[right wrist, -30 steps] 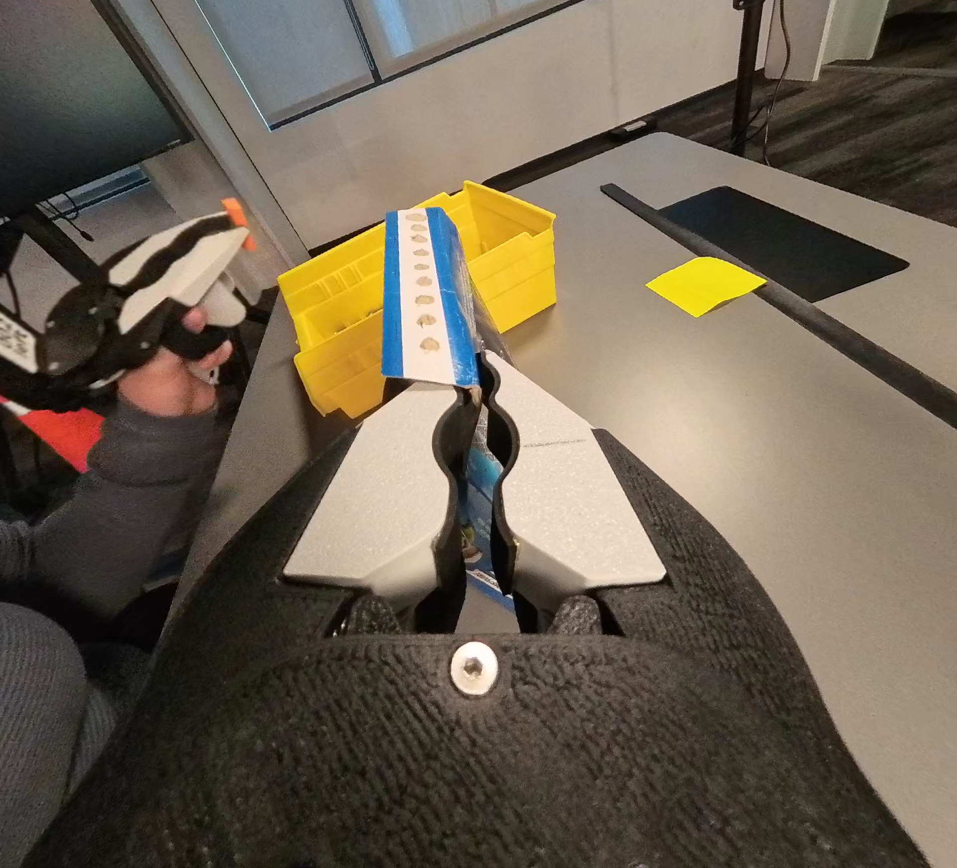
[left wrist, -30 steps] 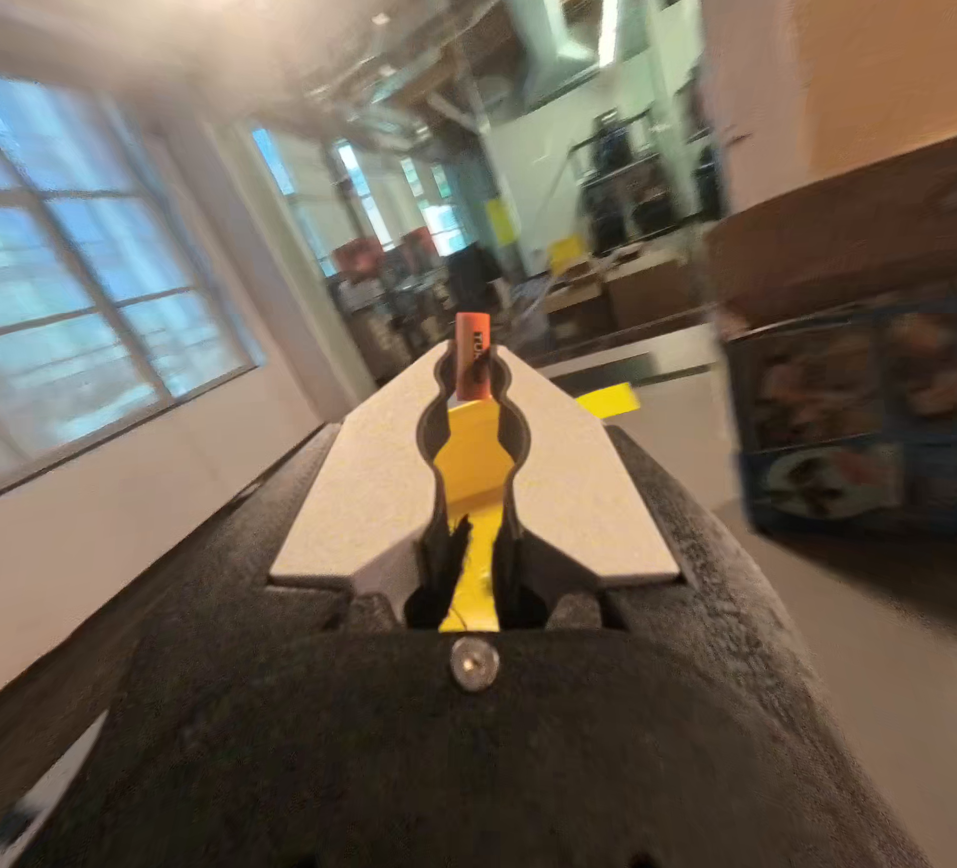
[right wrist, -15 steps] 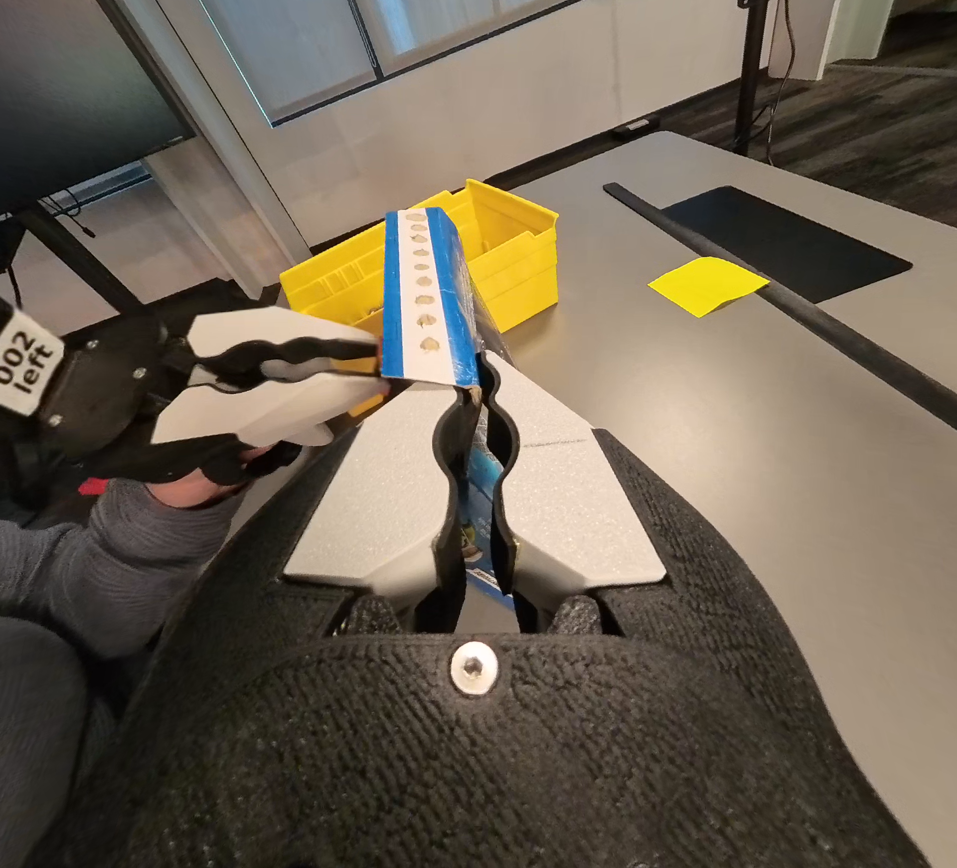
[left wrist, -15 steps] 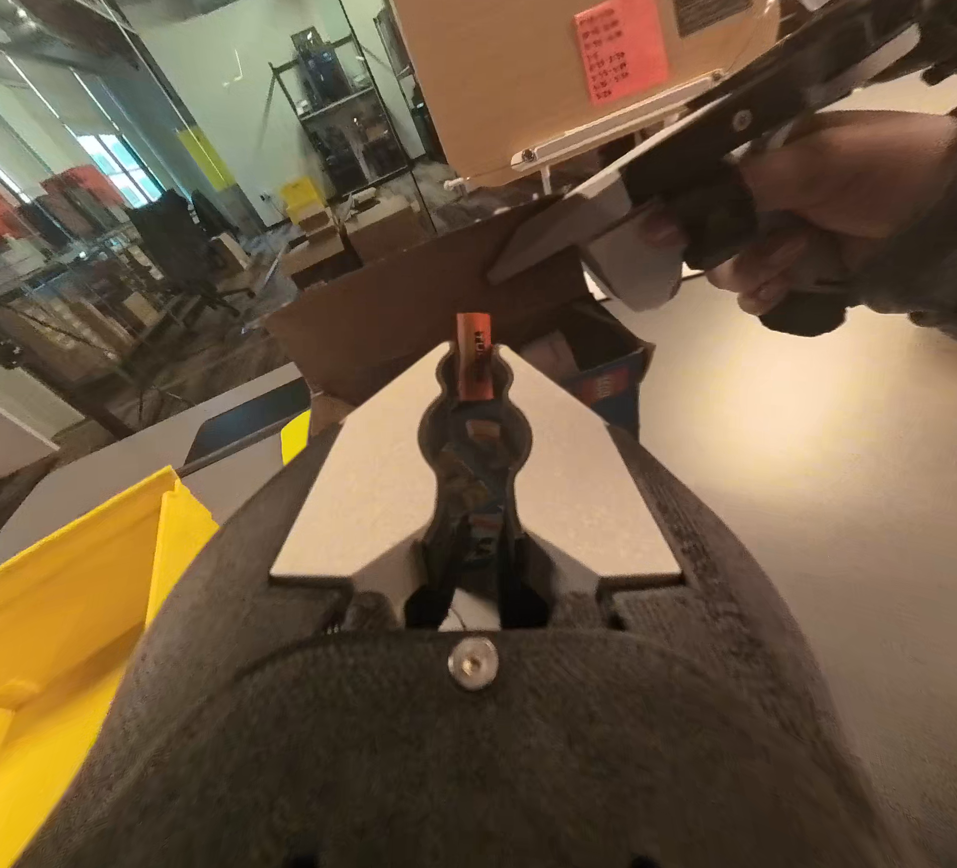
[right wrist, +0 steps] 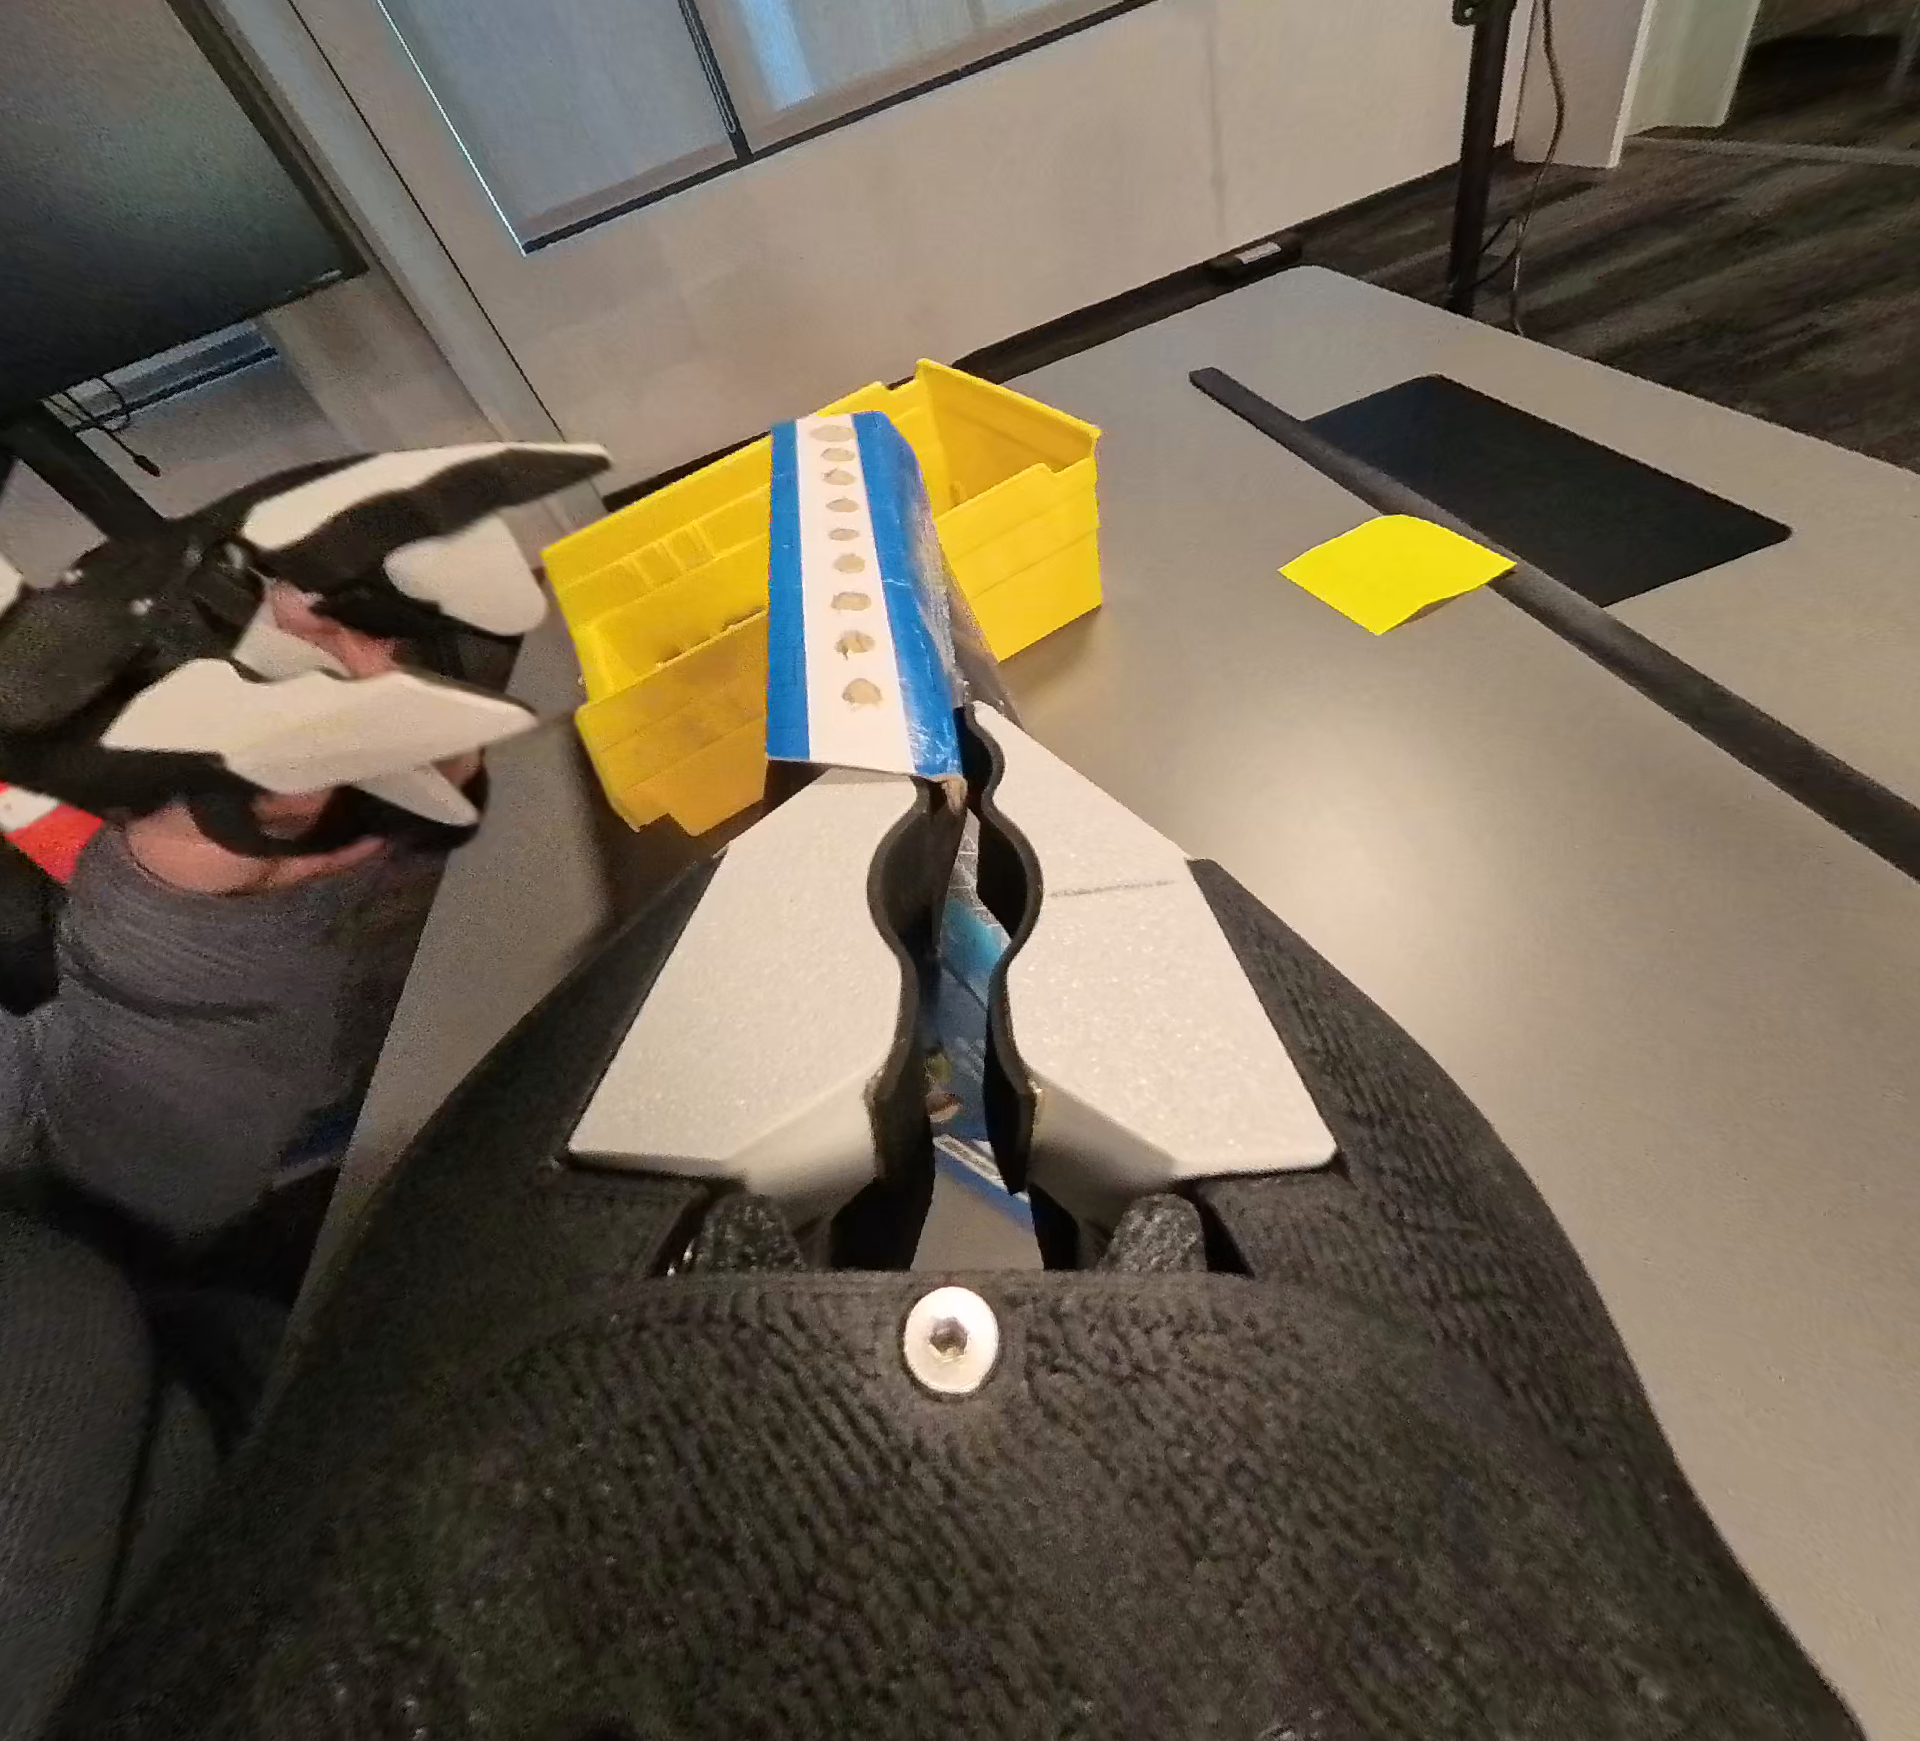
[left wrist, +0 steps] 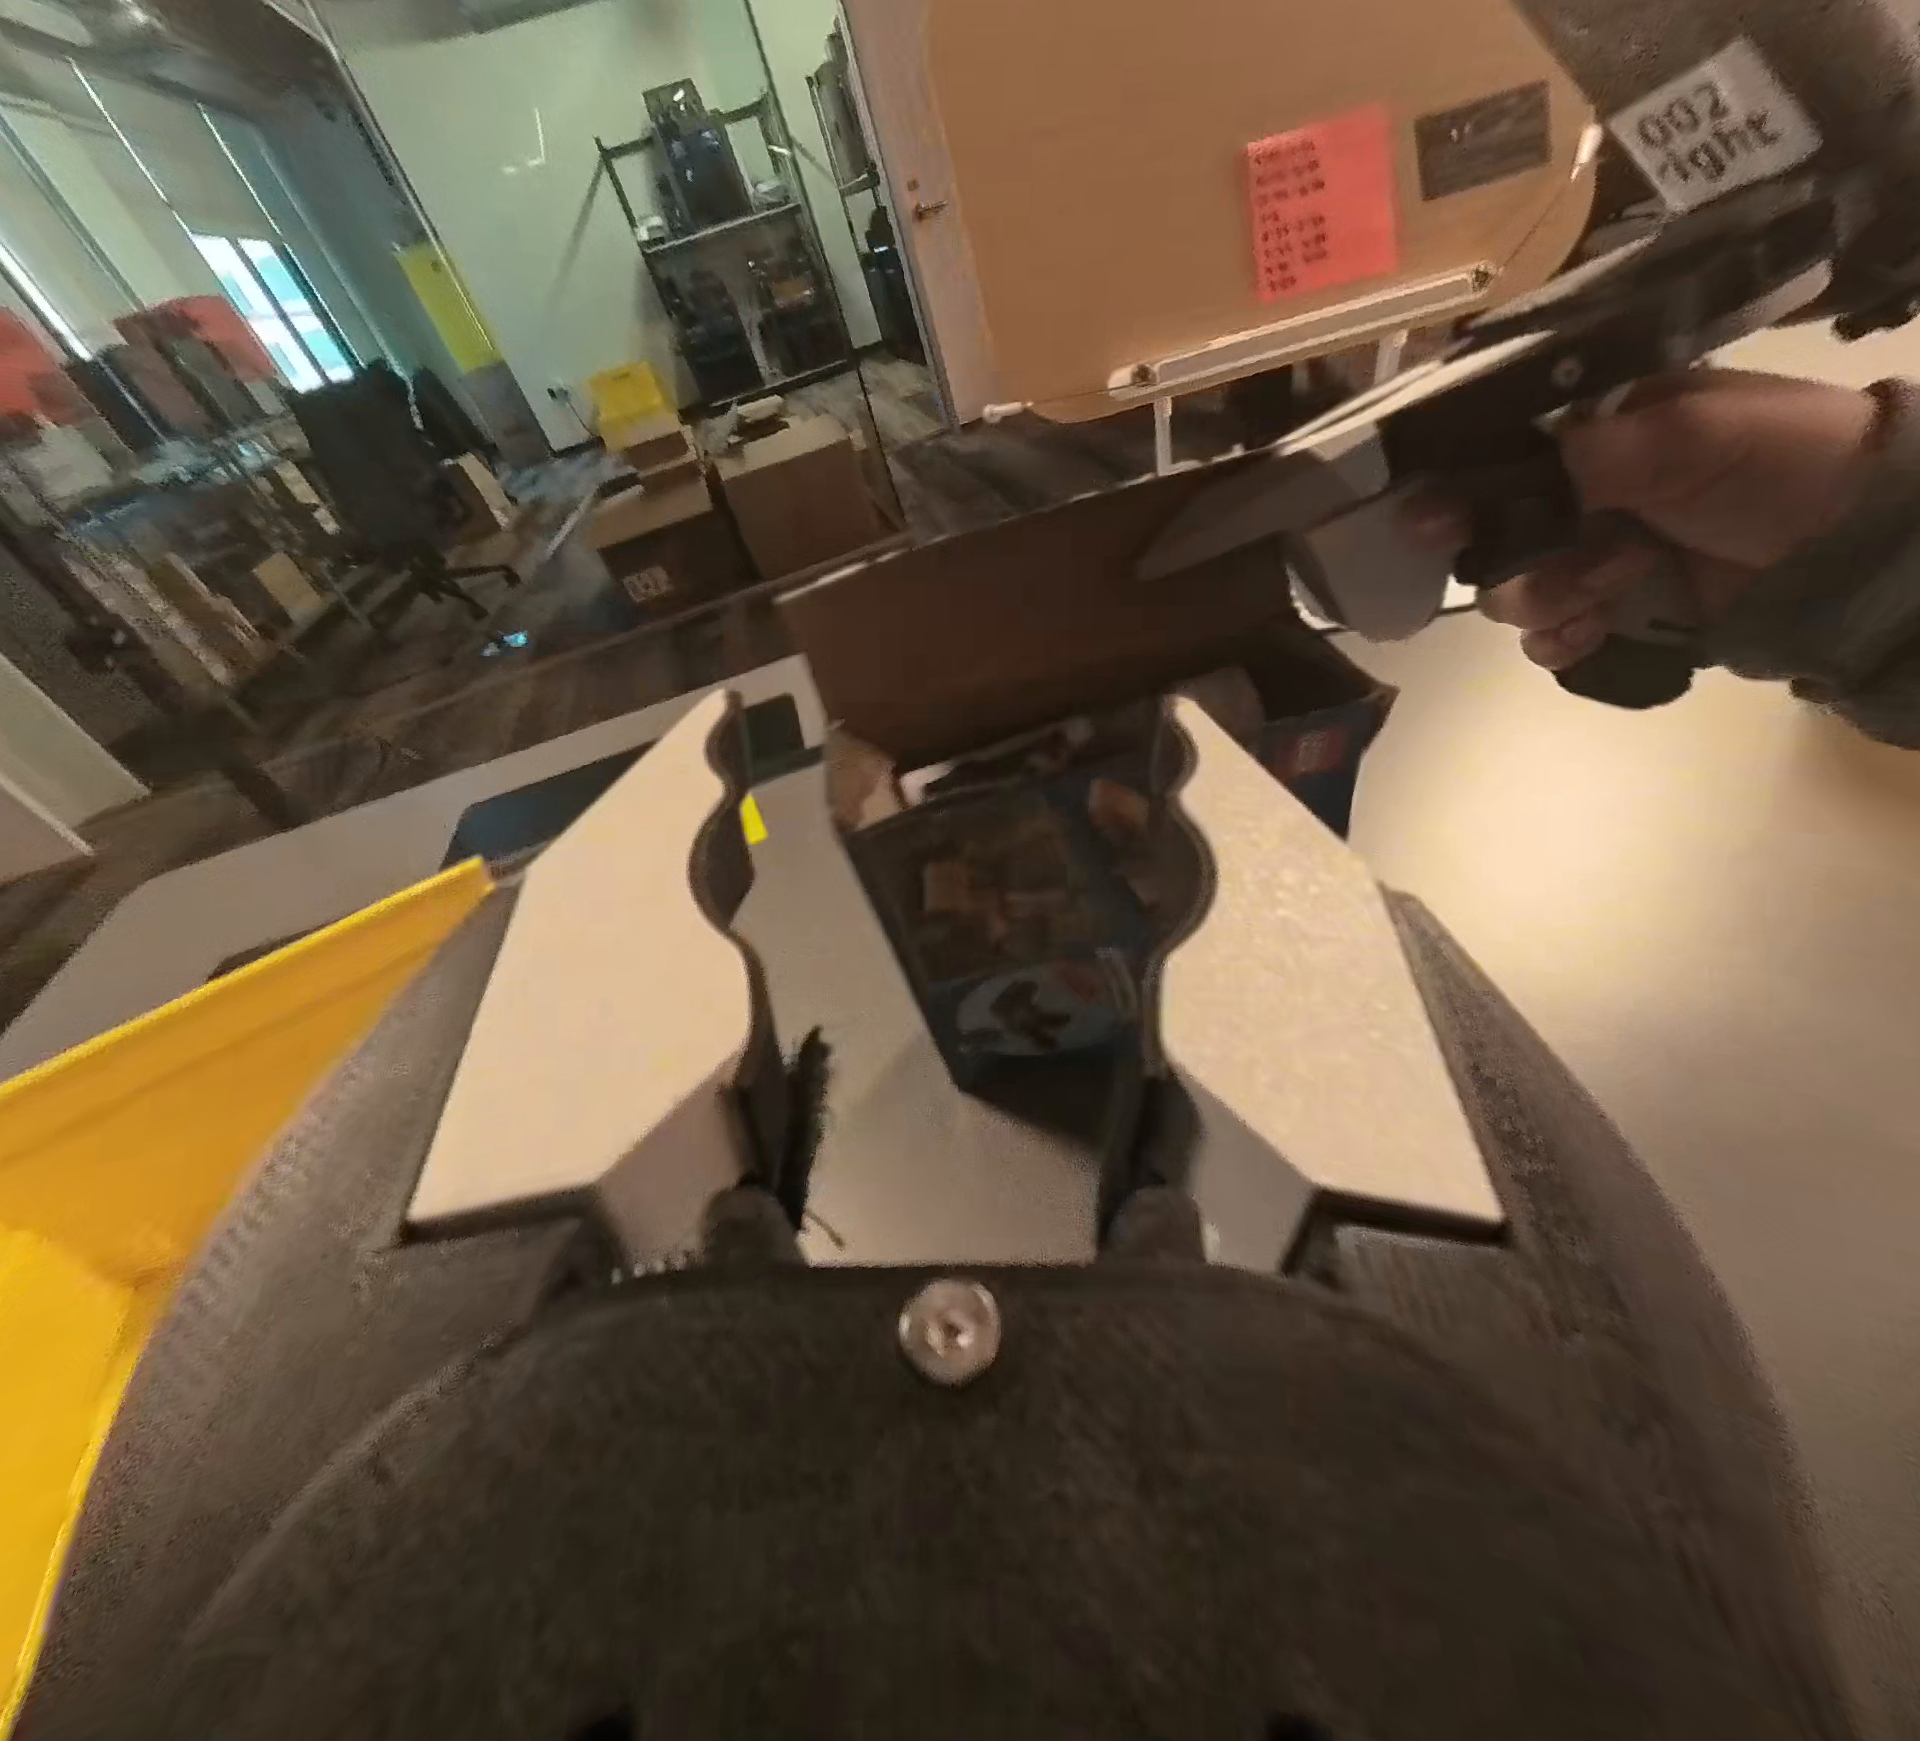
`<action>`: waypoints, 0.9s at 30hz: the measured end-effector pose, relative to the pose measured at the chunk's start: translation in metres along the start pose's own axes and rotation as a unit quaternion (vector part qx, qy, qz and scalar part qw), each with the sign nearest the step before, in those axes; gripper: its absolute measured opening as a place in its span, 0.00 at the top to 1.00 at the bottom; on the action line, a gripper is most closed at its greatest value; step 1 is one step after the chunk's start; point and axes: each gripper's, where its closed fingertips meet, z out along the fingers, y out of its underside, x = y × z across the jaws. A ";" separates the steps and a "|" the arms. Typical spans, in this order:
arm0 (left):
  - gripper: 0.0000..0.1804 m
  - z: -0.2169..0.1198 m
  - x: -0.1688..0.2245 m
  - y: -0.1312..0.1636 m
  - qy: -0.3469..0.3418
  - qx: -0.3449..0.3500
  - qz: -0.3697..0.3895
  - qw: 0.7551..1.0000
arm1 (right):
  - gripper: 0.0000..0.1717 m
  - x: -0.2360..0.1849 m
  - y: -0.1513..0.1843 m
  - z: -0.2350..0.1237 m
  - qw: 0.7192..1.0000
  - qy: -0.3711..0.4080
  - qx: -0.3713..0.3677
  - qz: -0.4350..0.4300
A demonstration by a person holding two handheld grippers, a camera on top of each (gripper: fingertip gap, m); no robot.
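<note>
Right gripper (right wrist: pixel 961 756): pressed together on a blue-and-white package (right wrist: pixel 847 590). Pinches it at the near lower corner of a long flap with a row of punched holes. Both pads seen against the thin card, with more blue printed material running down between the fingers toward the hinge. Holds the flap up off the grey table (right wrist: pixel 1351 912), slanting away, in front of the yellow bin (right wrist: pixel 665 611).

Left gripper (left wrist: pixel 951 704): spread wide, nothing between the pads. Confirmed from the right wrist view, where the left gripper (right wrist: pixel 566 590) hangs off the table's left edge, just beside the bin, fingers well apart, a hand wrapped round its grip. Blurred there, so finer detail not readable.

From the left wrist view: yellow bin (left wrist: pixel 208 1068) close at lower left. Between the spread fingers, farther off, a dark blue printed package (left wrist: pixel 1018 912) and a brown cardboard panel (left wrist: pixel 1039 631) above it. No pad touching either. Right gripper (left wrist: pixel 1153 564) in at upper right, tips over that brown panel. Cannot tell whether panel and package are one item.

Elsewhere: yellow sticky note (right wrist: pixel 1392 569) lying across a black strip (right wrist: pixel 1662 663), black mat (right wrist: pixel 1538 486) behind, both well apart from the grippers.

Grasp judgement: pinch near one corner of thin card, so probably prone to swing or buckle. Firm, steady squeeze looks needed.
</note>
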 end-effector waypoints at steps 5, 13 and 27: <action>0.45 -0.056 -0.077 0.016 -0.043 -0.015 -0.061 0.997 | 1.00 0.003 0.000 -0.001 1.000 0.007 0.000 -0.002; 0.72 -0.068 -0.161 0.127 -0.006 -0.298 -0.122 0.947 | 1.00 0.002 -0.001 0.001 1.000 0.021 -0.006 -0.015; 0.80 -0.024 -0.161 0.244 0.027 -0.464 -0.108 0.879 | 1.00 0.003 -0.001 0.002 0.999 0.042 -0.012 -0.032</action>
